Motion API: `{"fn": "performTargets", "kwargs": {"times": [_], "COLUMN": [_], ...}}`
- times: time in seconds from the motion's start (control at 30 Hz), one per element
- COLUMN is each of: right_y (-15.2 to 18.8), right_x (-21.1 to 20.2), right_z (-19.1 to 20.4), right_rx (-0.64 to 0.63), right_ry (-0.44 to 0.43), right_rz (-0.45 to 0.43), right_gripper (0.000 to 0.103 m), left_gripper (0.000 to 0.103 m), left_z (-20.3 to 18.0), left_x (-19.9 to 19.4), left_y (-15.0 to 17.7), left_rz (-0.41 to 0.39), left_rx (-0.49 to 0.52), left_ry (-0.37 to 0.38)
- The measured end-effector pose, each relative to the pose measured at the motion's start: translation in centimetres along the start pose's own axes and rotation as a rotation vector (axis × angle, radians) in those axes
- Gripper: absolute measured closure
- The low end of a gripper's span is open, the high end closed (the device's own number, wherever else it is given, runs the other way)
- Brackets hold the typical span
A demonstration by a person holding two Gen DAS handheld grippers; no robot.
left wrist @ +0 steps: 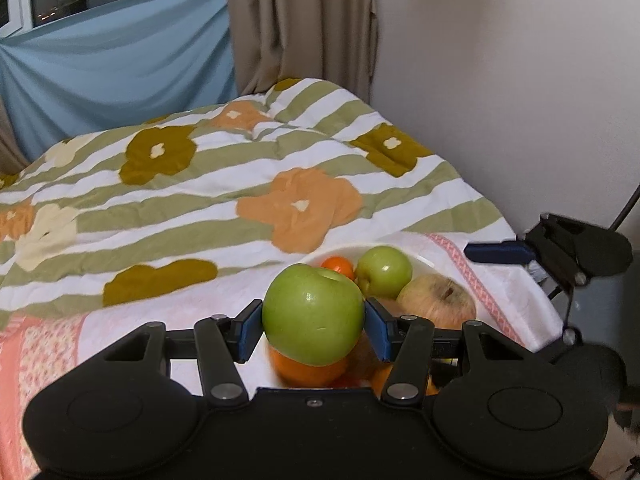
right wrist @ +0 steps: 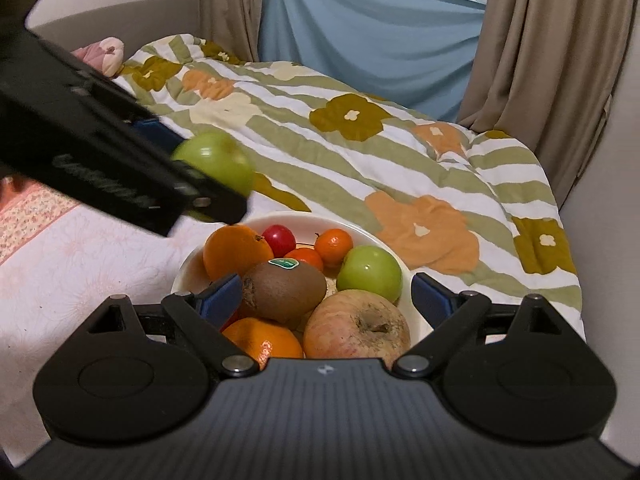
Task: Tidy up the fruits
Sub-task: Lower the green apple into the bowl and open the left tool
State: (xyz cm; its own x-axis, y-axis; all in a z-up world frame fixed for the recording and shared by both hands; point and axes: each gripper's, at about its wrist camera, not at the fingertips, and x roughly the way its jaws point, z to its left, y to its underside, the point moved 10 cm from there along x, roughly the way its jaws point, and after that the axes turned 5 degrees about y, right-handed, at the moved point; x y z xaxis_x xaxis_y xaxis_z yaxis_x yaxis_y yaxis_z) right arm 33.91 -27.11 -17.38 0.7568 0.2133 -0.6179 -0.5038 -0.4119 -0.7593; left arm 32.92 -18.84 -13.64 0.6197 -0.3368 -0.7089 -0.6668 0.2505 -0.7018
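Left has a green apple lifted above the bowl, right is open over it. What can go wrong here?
1. The left gripper pinches the green apple by its round sides; it may slip onto the bowl.
2. The open right gripper straddles the kiwi on the pile; a nudge could roll fruit out.

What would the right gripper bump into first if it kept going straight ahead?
Probably the kiwi on top of the fruit pile in the white bowl. The open right gripper points down at it, though depth is hard to judge.
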Motion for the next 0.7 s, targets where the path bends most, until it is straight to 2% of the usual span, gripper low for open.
{"fn": "performTargets", "kwargs": {"times": [0.3,0.7], "right_y": [0.7,1.4], "right_x": [-0.5,0.0], "right_z": [-1.5,-2.1], "right_rx": [0.038,0.066], "right_ry": [-0.004,-0.025], "right_rz": [-0.005,-0.002], "right_gripper": [0.000,0.000], "left_gripper": [0.045,0.045], "left_z": [-0.9,0.8], "left_x": [4.1,8.0], "left_y": [-2.0,-1.1], "left_rz": [0.017,0.082], "left_rx": [0.003,-0.008], "left_ry": [0.019,-0.029]}}
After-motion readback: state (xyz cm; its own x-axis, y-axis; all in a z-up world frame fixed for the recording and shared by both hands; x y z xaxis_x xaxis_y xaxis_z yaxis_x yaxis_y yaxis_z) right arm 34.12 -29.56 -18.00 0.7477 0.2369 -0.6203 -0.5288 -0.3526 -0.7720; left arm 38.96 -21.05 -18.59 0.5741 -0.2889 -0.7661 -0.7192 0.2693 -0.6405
